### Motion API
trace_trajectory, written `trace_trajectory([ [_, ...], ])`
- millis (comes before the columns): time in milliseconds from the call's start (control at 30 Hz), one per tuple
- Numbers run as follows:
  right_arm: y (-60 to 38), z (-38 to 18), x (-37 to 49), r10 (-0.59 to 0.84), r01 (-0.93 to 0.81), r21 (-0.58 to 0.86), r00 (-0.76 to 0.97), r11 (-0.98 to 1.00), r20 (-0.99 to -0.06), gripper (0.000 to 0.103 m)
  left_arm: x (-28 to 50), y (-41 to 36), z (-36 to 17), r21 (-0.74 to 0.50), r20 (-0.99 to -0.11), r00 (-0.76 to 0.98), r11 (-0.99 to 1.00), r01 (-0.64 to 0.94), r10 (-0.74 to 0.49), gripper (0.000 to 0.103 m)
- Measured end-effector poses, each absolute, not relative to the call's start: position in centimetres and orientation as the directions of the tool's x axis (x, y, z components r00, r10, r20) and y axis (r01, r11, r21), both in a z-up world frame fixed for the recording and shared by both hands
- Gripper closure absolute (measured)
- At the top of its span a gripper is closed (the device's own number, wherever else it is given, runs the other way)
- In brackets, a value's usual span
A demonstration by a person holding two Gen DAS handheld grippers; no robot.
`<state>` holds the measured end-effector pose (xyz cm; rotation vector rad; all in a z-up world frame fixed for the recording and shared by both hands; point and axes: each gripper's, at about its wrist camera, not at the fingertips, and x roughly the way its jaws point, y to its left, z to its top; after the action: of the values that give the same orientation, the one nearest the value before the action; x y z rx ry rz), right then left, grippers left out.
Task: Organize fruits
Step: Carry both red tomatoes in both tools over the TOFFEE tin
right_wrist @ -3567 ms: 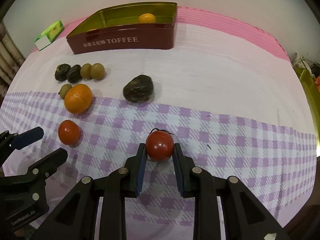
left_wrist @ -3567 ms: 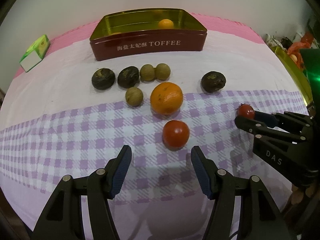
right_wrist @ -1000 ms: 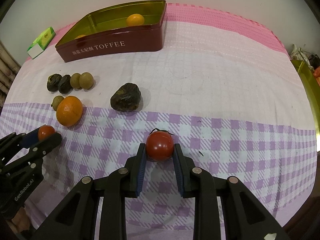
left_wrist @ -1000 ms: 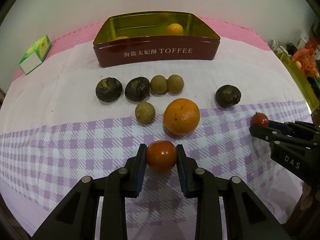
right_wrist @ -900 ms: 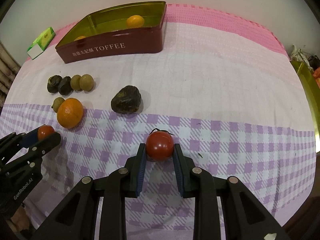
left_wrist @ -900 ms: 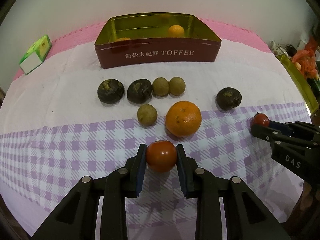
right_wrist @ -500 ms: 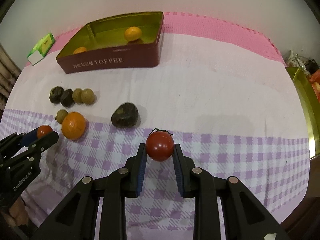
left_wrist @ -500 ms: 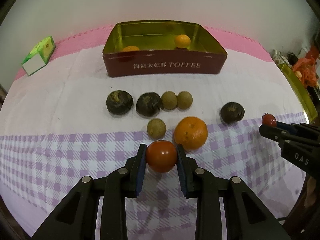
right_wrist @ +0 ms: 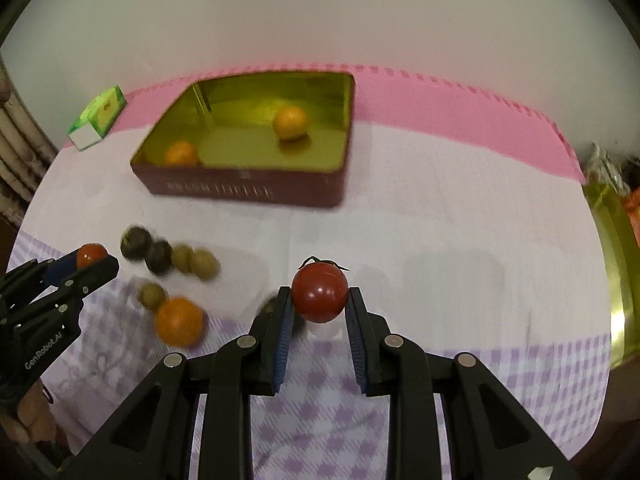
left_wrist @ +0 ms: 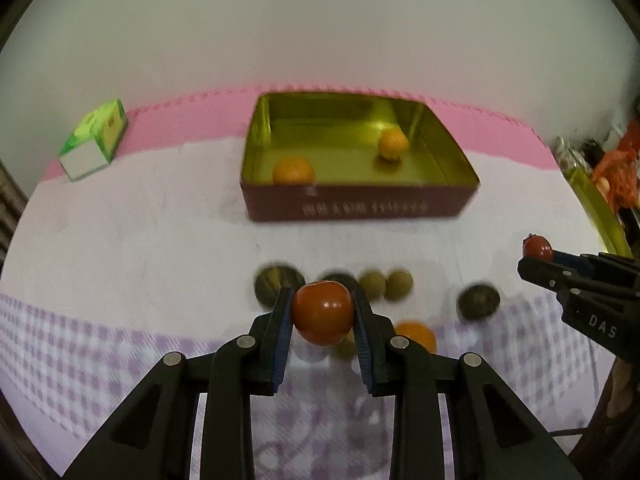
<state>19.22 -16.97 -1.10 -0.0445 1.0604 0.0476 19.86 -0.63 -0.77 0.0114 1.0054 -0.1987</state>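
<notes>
At far left I note a green carton [left_wrist: 94,142] on the pink cloth. My left gripper [left_wrist: 322,314] is clenched on an orange-red tomato [left_wrist: 322,312], lifted over the loose fruit on the table [left_wrist: 140,240]. Beyond stands the toffee tin [left_wrist: 360,204], holding two oranges. To the right, my right gripper [right_wrist: 319,300] grasps a stemmed red tomato [right_wrist: 319,297], also held aloft.

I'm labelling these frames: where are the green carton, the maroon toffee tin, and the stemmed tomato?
Green carton [left_wrist: 96,138], left wrist view, top face.
Maroon toffee tin [left_wrist: 360,208], left wrist view, front wall.
Stemmed red tomato [right_wrist: 319,297], right wrist view, front skin.
</notes>
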Motion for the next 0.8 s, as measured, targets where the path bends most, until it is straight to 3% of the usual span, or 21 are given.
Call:
trace_trajectory([
  [367,-15.0,0.8,24.7,0.044,-0.099,-0.01,0.529,0.995,-0.847,0.079,26.1,0.5,1.6,-0.101,-0.806,0.566,0.983,0.154,-0.172,0.073],
  [800,-14.0,-1.3,29.7,0.041,-0.109,-0.016,0.498,0.994,-0.866,0.079,30.9,-0.8,-1.1,-0.111,-0.838,0.516,0.982,0.156,-0.177,0.073],
])
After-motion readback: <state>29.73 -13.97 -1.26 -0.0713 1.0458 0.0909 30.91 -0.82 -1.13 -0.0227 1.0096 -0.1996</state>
